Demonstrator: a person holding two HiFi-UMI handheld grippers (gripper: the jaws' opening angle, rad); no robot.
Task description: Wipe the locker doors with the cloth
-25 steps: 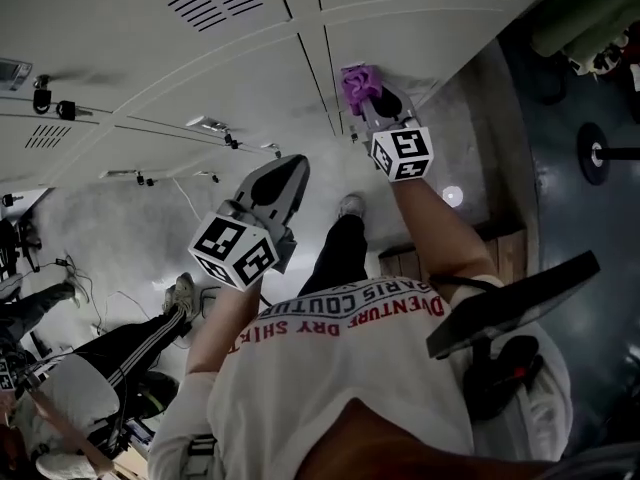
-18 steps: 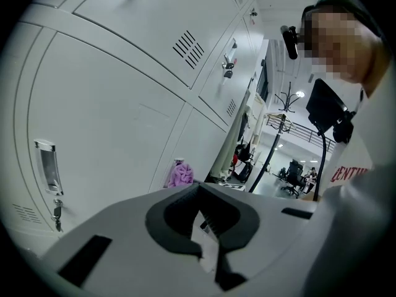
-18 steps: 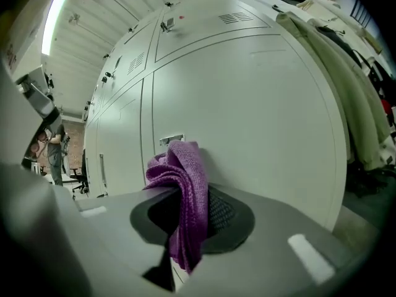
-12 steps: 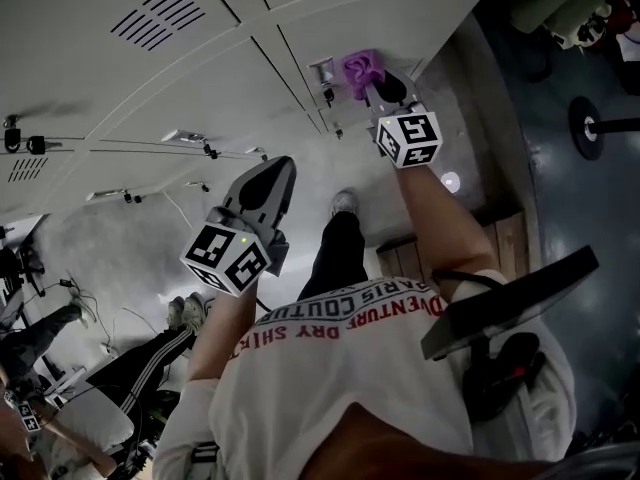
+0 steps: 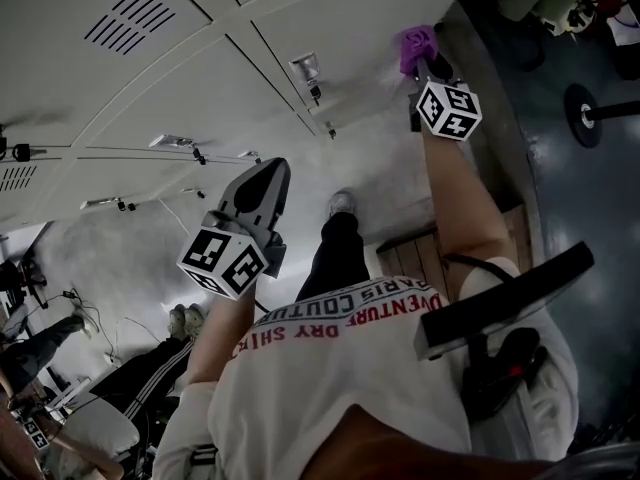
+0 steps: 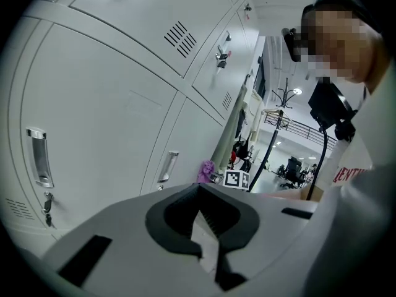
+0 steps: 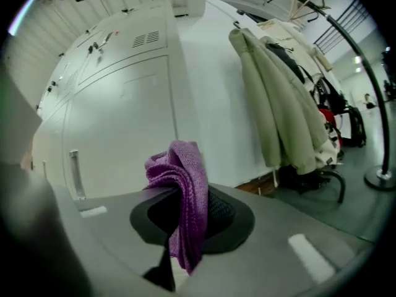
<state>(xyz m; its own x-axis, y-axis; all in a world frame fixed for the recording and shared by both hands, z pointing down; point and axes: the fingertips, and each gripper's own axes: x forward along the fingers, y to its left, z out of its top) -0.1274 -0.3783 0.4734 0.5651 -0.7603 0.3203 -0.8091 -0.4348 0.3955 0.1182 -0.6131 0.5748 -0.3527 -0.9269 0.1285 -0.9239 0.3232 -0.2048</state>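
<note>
**Wiping stance.** The right gripper (image 5: pixel 428 66), its jaws clamping the purple cloth (image 5: pixel 415 41), is holding it up to the locker doors (image 5: pixel 200 88) at the bank's right edge; whether it is touching the panel cannot be told. The left gripper (image 5: pixel 262 183) is hanging clear, jaws together on nothing. A good pass is probably calling for flat, even pressure and overlapping strokes, skirting the handle (image 7: pixel 74 172). The doors are showing smooth, pale, vented metal. Coats (image 7: pixel 281 110) are hanging beside the lockers, above a dark floor (image 5: pixel 590 228).
</note>
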